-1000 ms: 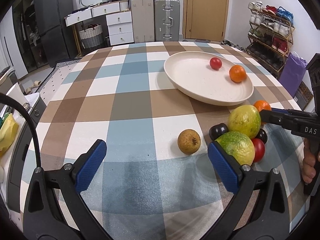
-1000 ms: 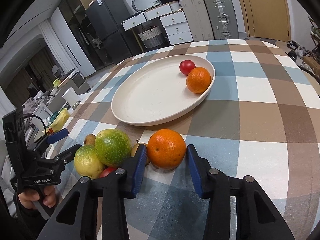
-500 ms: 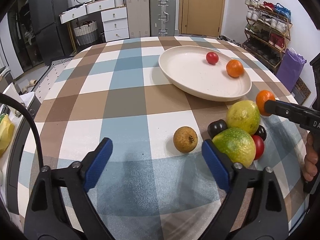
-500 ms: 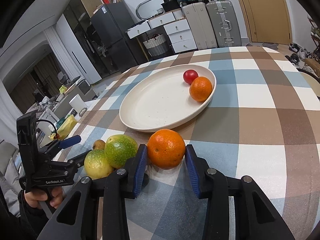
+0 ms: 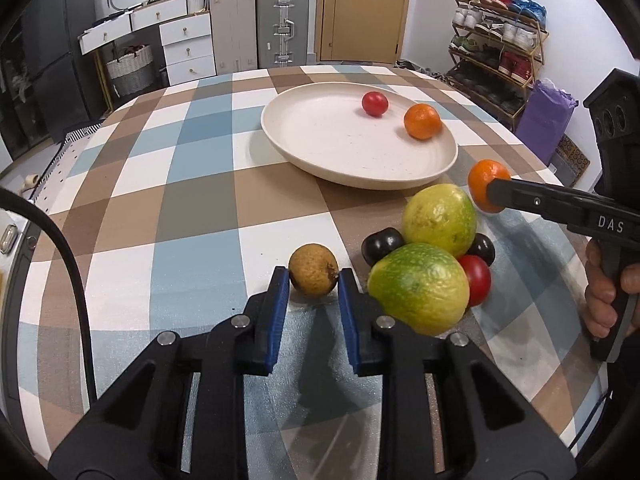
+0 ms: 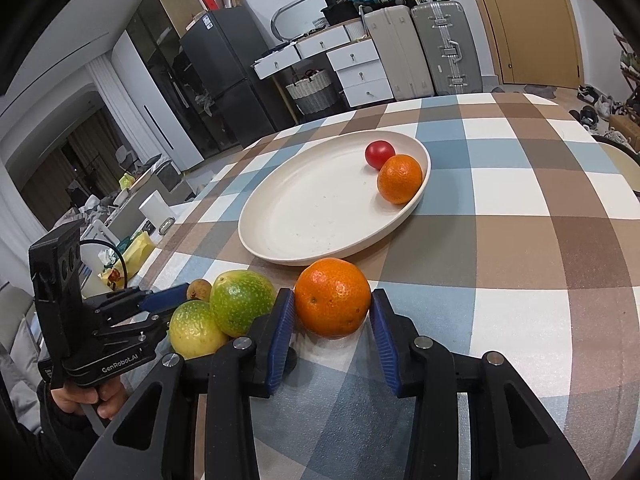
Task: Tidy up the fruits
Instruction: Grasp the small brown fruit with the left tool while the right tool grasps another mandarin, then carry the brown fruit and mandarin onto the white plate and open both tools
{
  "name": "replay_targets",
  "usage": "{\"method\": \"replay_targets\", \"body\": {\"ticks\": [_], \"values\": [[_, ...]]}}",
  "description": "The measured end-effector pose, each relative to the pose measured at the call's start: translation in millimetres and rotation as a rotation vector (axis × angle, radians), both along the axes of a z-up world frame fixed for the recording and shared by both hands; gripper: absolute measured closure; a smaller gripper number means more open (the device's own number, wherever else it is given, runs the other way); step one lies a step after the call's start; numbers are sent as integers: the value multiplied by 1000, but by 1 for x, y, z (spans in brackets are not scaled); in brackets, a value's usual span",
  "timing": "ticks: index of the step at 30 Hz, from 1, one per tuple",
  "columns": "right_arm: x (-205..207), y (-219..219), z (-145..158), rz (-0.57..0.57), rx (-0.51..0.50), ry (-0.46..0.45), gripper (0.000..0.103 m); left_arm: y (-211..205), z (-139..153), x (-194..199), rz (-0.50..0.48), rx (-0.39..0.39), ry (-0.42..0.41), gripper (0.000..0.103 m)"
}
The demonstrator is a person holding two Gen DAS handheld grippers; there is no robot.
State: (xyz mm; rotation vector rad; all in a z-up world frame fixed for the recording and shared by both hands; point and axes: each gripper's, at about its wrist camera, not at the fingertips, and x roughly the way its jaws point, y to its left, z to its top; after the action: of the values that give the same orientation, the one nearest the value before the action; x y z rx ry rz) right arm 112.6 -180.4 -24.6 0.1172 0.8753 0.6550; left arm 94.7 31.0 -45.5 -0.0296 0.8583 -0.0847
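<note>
Fruits are split between a cream-coloured round plate (image 5: 356, 168) and the checked cloth of the desk (image 5: 192, 200). On the plate's far side rest a smooth red tomato-like fruit (image 5: 375, 103) and a dimpled small orange (image 5: 422, 121), close together and perhaps touching.

Nearer the cameras, a cluster sits on the cloth: a speckled green fruit (image 5: 418, 294), oval with rough, pebbled skin; a yellow-green fruit (image 5: 439, 220) of like shape behind it; two glossy dark plums (image 5: 382, 245); and a shiny red fruit (image 5: 476, 280) tucked against the green one.

Left of that cluster lies a small brown fruit (image 5: 314, 269), round with dull, scuffed skin. The left gripper (image 5: 313, 280) has just been closing, and its ribbed blue pads (image 5: 280, 292) now press the brown fruit from either side, clamped on it where it meets the cloth.

The right gripper (image 6: 332, 308) grasps a larger orange (image 6: 332, 297), pitted and bright, pinched between its blue pads just before the plate's near rim; whether that orange is touching the cloth I cannot tell. A hand (image 6: 86, 394) wraps the black plastic handle of the left gripper in the right wrist view.
</note>
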Motion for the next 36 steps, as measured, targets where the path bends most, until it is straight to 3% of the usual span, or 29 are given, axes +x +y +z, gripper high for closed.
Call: {"method": "replay_targets", "body": {"ticks": [23,36], "values": [[2,-2,5,-2,26,-18,64,15,20,-5,56,-26,-96,81],[6,3,14,-11,37,-58,64,6,30,14,45,-47,-159,81]]}}
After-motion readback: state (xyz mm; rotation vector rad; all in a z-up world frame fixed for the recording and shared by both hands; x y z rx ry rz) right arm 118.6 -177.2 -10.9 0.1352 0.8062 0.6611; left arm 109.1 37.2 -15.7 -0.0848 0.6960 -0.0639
